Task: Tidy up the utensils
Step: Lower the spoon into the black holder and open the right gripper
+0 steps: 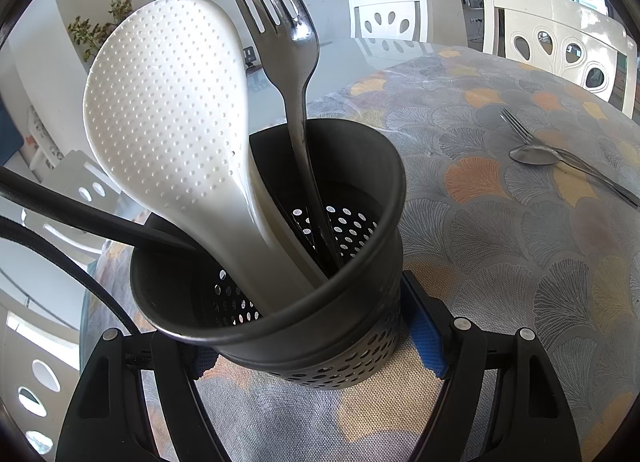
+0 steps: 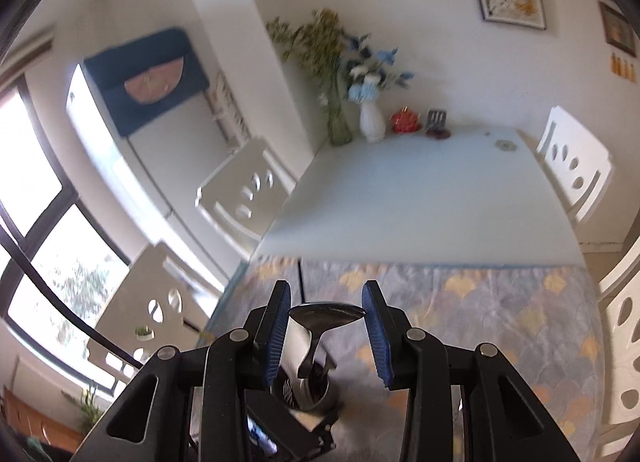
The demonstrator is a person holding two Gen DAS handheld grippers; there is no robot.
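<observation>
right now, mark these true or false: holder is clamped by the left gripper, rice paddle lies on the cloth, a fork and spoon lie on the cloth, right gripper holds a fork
1. The left gripper clamps the black holder. True.
2. The white rice paddle lies on the tablecloth. False: it stands in the holder.
3. A fork and spoon lie on the tablecloth. True.
4. The right gripper holds a fork. False: its jaws stand open, gripping nothing.
</observation>
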